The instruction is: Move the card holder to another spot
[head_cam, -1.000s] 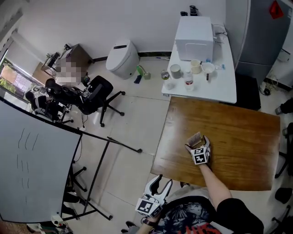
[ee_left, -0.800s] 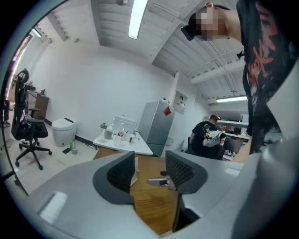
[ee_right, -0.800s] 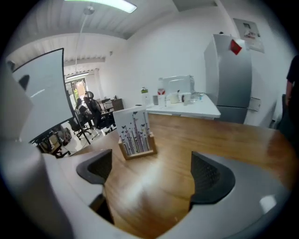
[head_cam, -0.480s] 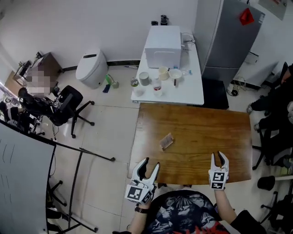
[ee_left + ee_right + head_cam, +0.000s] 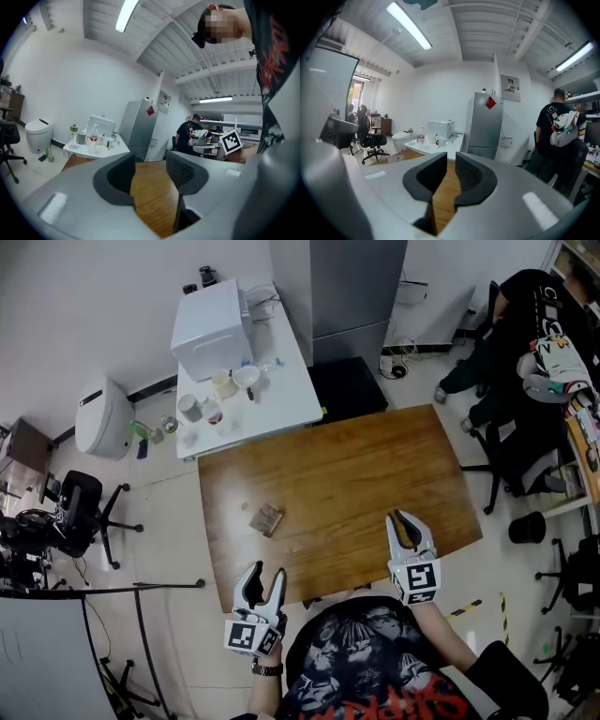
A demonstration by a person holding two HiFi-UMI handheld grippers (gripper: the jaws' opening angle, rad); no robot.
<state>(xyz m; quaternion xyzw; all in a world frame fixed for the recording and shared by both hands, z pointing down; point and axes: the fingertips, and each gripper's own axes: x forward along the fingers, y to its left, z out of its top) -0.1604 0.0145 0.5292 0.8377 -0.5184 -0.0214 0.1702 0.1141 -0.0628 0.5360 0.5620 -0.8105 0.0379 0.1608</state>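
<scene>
Apparently done: card holder (image 5: pixel 266 518) lies alone on the counter (image 5: pixel 356 474), so right tongs (image 5: pixel 401 519) sit closed and empty, left tongs (image 5: pixel 264 573) ajar, empty.

No complete word or numeral legible anywhere.
- Red diamond-shaped sign (image 5: pixel 490 102) on door of tall grey metal refrigerator (image 5: pixel 483 126): shape only, no characters made out.
- White wall notice with red print (image 5: pixel 511 88) just beside refrigerator: too small to read.
- Red lettering (image 5: pixel 412 706) on person's black shirt (image 5: pixel 370 662): cut off by frame edge, unreadable.
- Square black-and-white marker (image 5: pixel 246 637) on cube of left tool (image 5: pixel 263 579), a 2nd marker (image 5: pixel 423 577) on cube of right tool (image 5: pixel 401 517): coded patterns, no letters.
</scene>
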